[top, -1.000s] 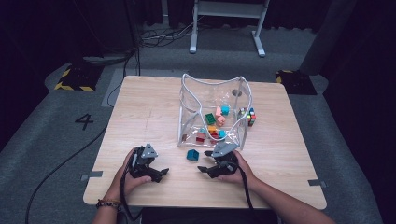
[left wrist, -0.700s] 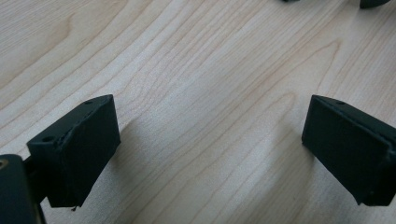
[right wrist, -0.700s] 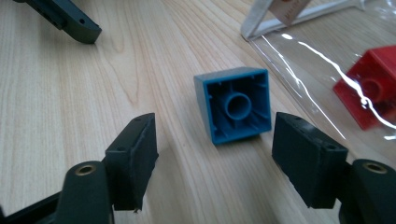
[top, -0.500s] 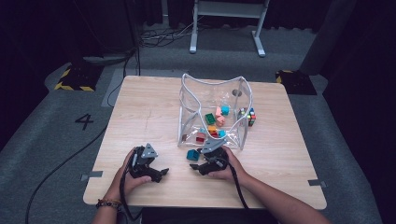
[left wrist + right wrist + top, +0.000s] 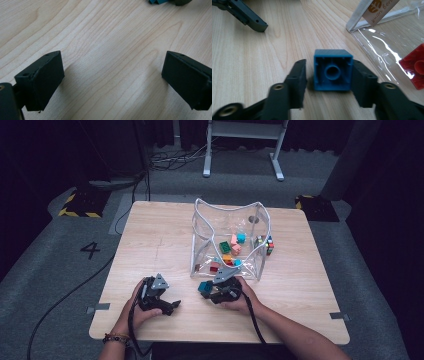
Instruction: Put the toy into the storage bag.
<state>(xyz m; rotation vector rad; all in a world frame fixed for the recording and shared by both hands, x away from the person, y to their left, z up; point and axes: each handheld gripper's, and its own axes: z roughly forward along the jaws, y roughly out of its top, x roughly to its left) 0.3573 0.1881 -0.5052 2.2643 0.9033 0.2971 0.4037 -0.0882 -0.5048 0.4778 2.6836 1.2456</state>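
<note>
Leftmost, the left gripper is rested on the table, its jaws spread wide with nothing between them. Just right of it, the blue brick is bracketed by the right gripper, whose jaws have just been closing; a gap is seen at one side. Beyond is set the clear bag.

Table lit from above, surroundings dark. High view soft, grainy. Glare on clear bag. Near jaws blurred, soft shadows beneath.
</note>
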